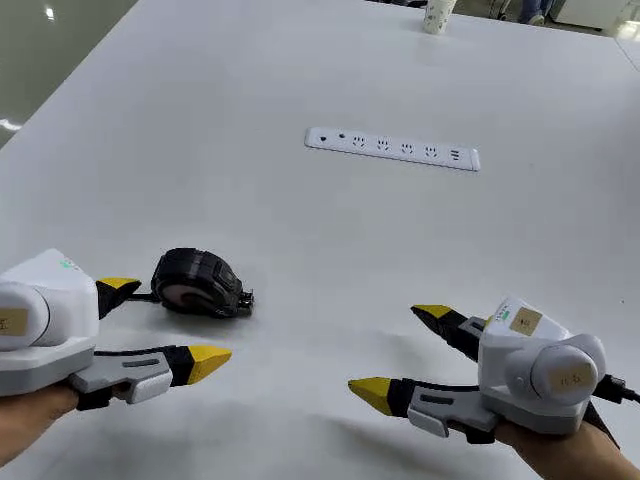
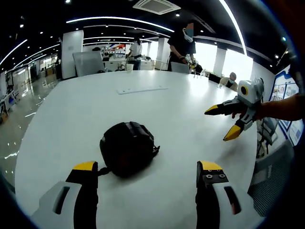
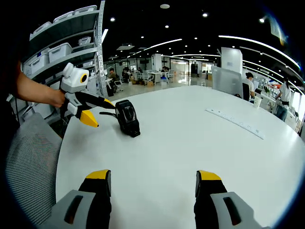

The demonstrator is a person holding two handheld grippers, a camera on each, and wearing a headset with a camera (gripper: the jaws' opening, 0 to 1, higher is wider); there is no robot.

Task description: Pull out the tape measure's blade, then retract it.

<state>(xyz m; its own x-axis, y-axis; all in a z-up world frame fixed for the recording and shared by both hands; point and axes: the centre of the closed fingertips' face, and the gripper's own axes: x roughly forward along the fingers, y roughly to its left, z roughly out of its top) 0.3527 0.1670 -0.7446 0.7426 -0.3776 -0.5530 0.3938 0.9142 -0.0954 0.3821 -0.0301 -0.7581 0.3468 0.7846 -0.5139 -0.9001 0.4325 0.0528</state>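
Sitting by the spread left gripper point(image 1: 165, 322), chunky black tape measure point(image 1: 200, 283); right gripper point(image 1: 398, 350) spread too.

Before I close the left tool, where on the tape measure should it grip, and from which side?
Grip the tape measure by its rounded black case, across its width, coming in from the side facing the open left tool; in the left gripper view the case lies ahead between the jaws. That should leave the small end sticking out on its far side free for the right tool.
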